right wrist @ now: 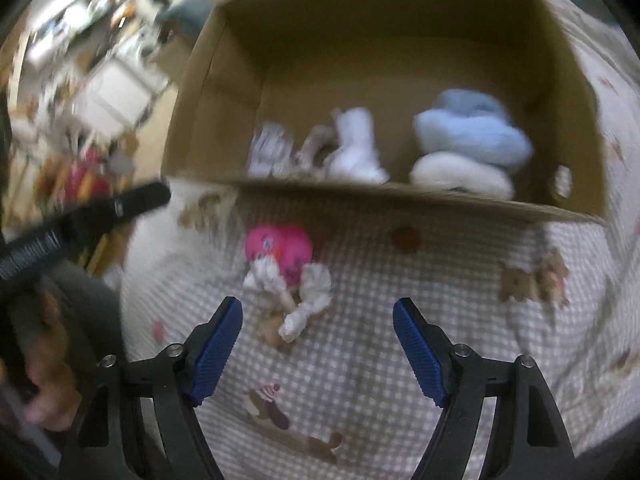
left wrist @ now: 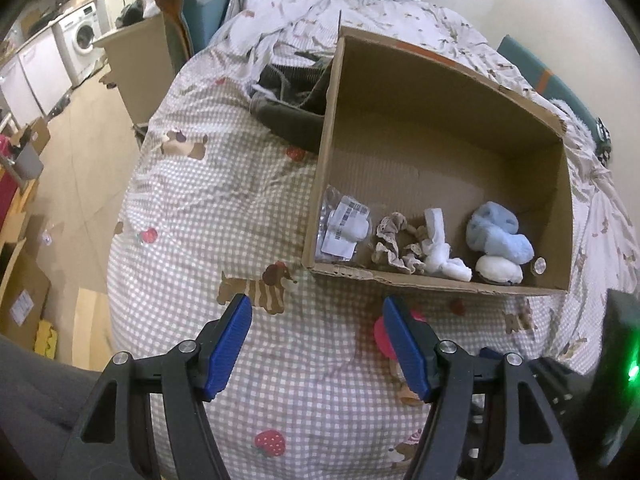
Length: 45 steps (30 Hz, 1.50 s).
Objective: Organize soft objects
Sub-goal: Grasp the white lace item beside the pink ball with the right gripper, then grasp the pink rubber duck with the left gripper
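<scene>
A cardboard box (left wrist: 440, 128) lies on a checked bedspread (left wrist: 224, 208). Along its near wall lie a bagged white item (left wrist: 344, 228), a beige frilly piece (left wrist: 396, 242), a white sock (left wrist: 440, 248), a light blue fluffy piece (left wrist: 498, 232) and a white round piece (left wrist: 498, 270). My left gripper (left wrist: 316, 340) is open and empty above the bedspread, in front of the box. A pink soft toy (right wrist: 280, 248) with white knotted fabric (right wrist: 300, 300) lies on the bedspread just ahead of my open, empty right gripper (right wrist: 318, 344). The box (right wrist: 360, 52) shows blurred in the right wrist view.
Dark clothes (left wrist: 292, 100) lie left of the box. Rumpled bedding (left wrist: 288, 4) and a teal cushion (left wrist: 200, 4) lie behind. The floor (left wrist: 80, 168) with boxes and a washing machine (left wrist: 80, 36) is to the left. The left gripper (right wrist: 80, 216) shows at the right wrist view's left.
</scene>
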Available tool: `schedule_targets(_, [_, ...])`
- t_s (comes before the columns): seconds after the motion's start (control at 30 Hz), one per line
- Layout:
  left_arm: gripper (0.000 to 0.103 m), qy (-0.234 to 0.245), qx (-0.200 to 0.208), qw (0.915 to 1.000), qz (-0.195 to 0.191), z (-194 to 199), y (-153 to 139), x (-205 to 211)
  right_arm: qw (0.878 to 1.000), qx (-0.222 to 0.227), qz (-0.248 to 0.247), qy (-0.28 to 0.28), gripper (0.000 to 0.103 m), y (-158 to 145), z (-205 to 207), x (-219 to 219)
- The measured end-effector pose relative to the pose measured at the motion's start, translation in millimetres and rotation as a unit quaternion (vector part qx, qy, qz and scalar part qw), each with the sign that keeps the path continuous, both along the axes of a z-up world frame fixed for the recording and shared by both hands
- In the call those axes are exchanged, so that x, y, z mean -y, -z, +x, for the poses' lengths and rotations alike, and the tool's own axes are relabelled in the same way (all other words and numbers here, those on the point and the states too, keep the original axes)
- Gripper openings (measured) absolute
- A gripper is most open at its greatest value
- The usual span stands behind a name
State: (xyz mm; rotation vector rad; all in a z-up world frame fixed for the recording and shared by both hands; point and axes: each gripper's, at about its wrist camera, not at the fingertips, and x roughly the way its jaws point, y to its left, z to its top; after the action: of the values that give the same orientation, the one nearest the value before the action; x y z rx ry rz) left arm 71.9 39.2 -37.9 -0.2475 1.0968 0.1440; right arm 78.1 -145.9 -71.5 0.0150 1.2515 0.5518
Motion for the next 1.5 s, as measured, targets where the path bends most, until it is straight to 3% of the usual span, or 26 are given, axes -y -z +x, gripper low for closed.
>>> schedule_targets(0.03, [0.065,-0.001,-0.002,1.0,-0.002,1,1,0,1.0,-0.004,-0.006,-0.01,0.072,4,0,-5])
schedule_targets(0.1, [0.065,-0.001,-0.003,1.0,-0.006,2,2,0,1.0,-0.011,-0.01,-0.019,0.046,9,0,-10])
schedule_targets(0.17, [0.065,0.0,-0.006,0.9999,-0.012,3,3,0,1.0,-0.016,-0.011,-0.02,0.036,12,-2,-12])
schedule_targets(0.27, [0.065,0.002,-0.011,0.9997,-0.02,5,6,1,1.0,-0.012,0.01,-0.014,0.011,7,-3,-4])
schedule_targets(0.53, [0.065,-0.001,-0.023,0.9994,-0.026,6,13,-2,0.994,0.027,0.079,0.068,0.011,-29,-5,47])
schedule_targets(0.7, [0.065,0.007,-0.035,0.999,-0.026,7,20,2,0.991,0.053,0.06,0.11,0.011,-38,-7,67])
schedule_targets(1.0, [0.065,0.103,-0.087,0.9888,-0.065,13,48,45,0.989,0.036,0.047,0.134,0.011,-34,-7,66])
schedule_targets(1.2, [0.064,0.149,-0.094,0.9838,-0.034,17,59,76,0.988,0.03,0.049,0.144,0.011,-31,-4,71])
schedule_targets(1.3, [0.056,0.149,-0.092,0.9844,-0.018,20,62,80,0.988,0.029,0.05,0.145,0.011,-30,-2,70])
schedule_targets(1.43, [0.03,0.137,-0.091,0.9861,-0.023,23,62,75,0.989,0.03,0.047,0.138,0.011,-29,-3,68])
schedule_targets(1.5, [0.03,0.134,-0.088,0.9867,-0.026,23,60,71,0.989,0.029,0.046,0.135,0.011,-28,-2,67])
